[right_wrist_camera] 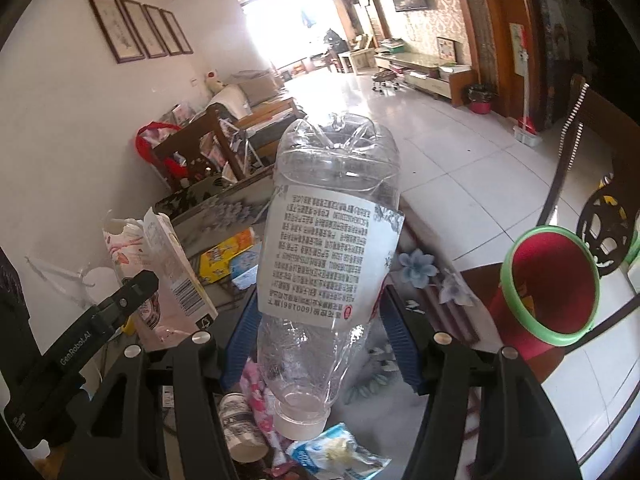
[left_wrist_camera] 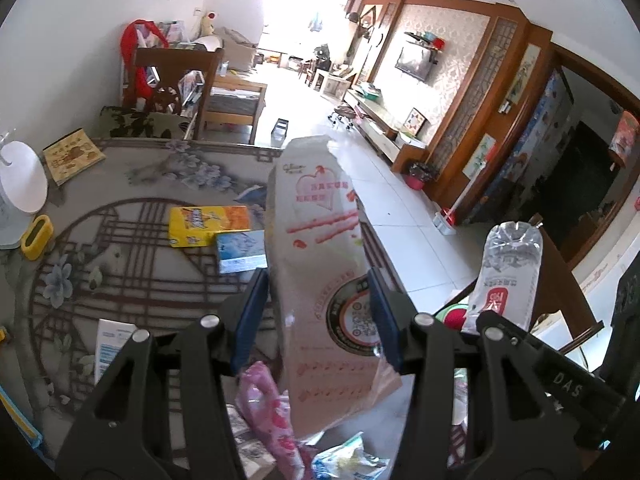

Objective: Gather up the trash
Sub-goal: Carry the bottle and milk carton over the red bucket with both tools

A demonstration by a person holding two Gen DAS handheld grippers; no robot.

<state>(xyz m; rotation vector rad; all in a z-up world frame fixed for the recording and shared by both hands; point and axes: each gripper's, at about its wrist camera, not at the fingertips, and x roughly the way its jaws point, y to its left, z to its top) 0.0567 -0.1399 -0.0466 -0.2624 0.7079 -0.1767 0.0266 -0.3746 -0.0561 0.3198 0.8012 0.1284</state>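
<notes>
The paper bag [left_wrist_camera: 320, 264] hides part of the blue box [left_wrist_camera: 240, 250] behind it.

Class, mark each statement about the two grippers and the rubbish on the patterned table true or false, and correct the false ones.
1. The left gripper holds a flattened pink-printed paper carton. True.
2. The right gripper holds a green glass bottle. False: it is a clear plastic bottle with a white label.
3. The bottle's white cap is on. True.
4. The red bin with a green rim lies on the table. False: it stands beside the table.
5. A yellow box lies on the table. True.
</notes>
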